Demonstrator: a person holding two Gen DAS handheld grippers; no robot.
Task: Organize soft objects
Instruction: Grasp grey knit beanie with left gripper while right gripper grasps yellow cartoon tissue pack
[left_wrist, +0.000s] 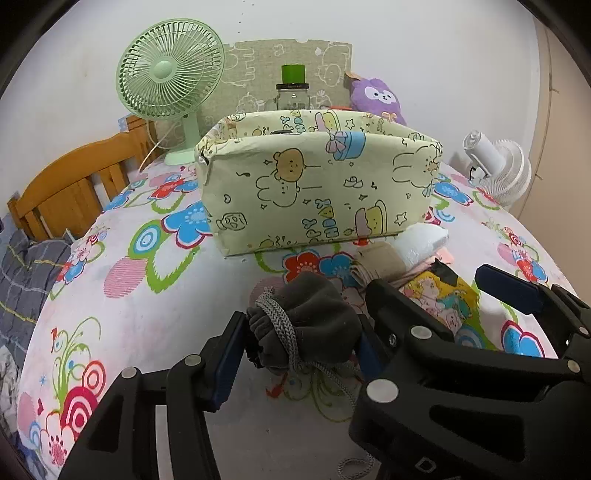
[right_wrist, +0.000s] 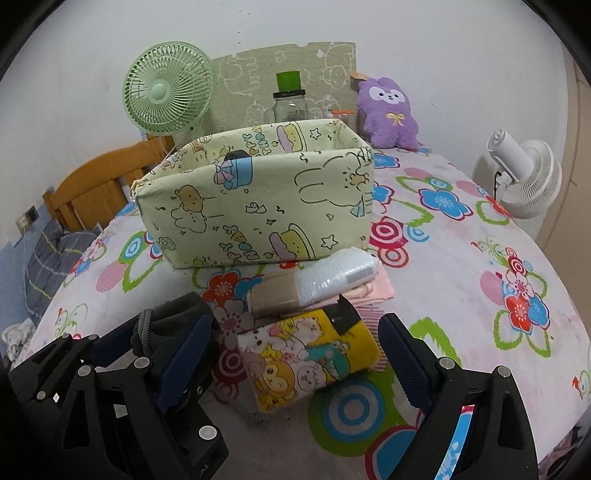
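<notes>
A dark grey drawstring pouch (left_wrist: 306, 321) lies on the flowered bedsheet (left_wrist: 147, 332), and my left gripper (left_wrist: 299, 350) is shut on it, one blue pad on each side. Its grey cord trails toward the camera. My right gripper (right_wrist: 291, 358) stands open astride a yellow cartoon-print pouch (right_wrist: 310, 354), with its pads apart from it. The right wrist view shows the grey pouch (right_wrist: 173, 314) just left of that gripper's left finger. Behind lie a beige roll (right_wrist: 273, 299), a white wrapped roll (right_wrist: 336, 277) and a folded pink cloth (right_wrist: 373, 291). Farther back stands a pale yellow fabric box (right_wrist: 255, 206), open at the top.
A purple plush (right_wrist: 391, 110), a glass jar with a green lid (right_wrist: 288, 99) and a green fan (right_wrist: 168, 92) stand behind the box. A white fan (right_wrist: 524, 177) sits at the right edge of the bed. A wooden bed frame (left_wrist: 74, 188) rises at the left.
</notes>
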